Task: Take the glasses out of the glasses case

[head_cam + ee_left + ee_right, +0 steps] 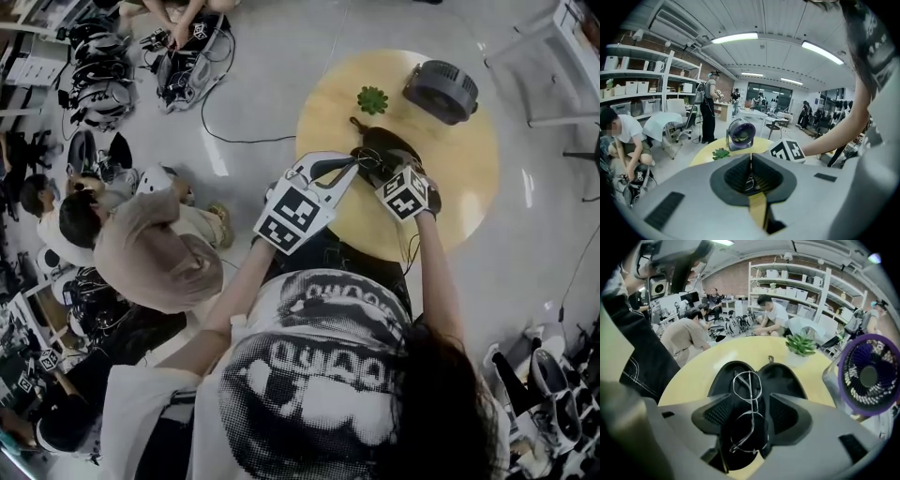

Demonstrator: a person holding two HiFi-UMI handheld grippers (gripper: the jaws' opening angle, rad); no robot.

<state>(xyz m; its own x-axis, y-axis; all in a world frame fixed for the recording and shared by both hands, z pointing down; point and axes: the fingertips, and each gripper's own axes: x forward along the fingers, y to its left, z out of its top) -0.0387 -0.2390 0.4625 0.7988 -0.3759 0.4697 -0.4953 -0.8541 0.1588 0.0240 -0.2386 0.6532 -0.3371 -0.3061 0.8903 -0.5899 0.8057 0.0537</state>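
Inspector: Largest item first.
Witness: A round, pale wooden table (469,187). One person stands at its near edge with a tool in each hand, both reaching over the top.
Inspector: Next in size?
Witness: A grey fan (441,91) at the far side of the table, well apart from the work.
Inspector: State of the tools?
Witness: The left gripper (751,161) slopes gently downward, its tips just beside the near left rim of the glasses case (384,145); whether they touch it I cannot tell. Its jaws are pressed together: the ribbed pads meet in a thin line, and I make out nothing pinched between them. The right gripper (752,401) points steeply down over the case. Its jaws stand spread wide, one pad on either side of the glasses (752,409), neither pad touching them.
Inspector: The case itself?
Witness: Black, lying open near the middle of the table, both halves facing up, a small loop at its far end.
Inspector: Anything smaller?
Witness: A small green plant (372,99) beyond the case, near the fan, touching neither.
Inspector: And the glasses?
Witness: Thin wire rims. They lie inside the open case, along its middle, one lens nearer the right tool and one farther.
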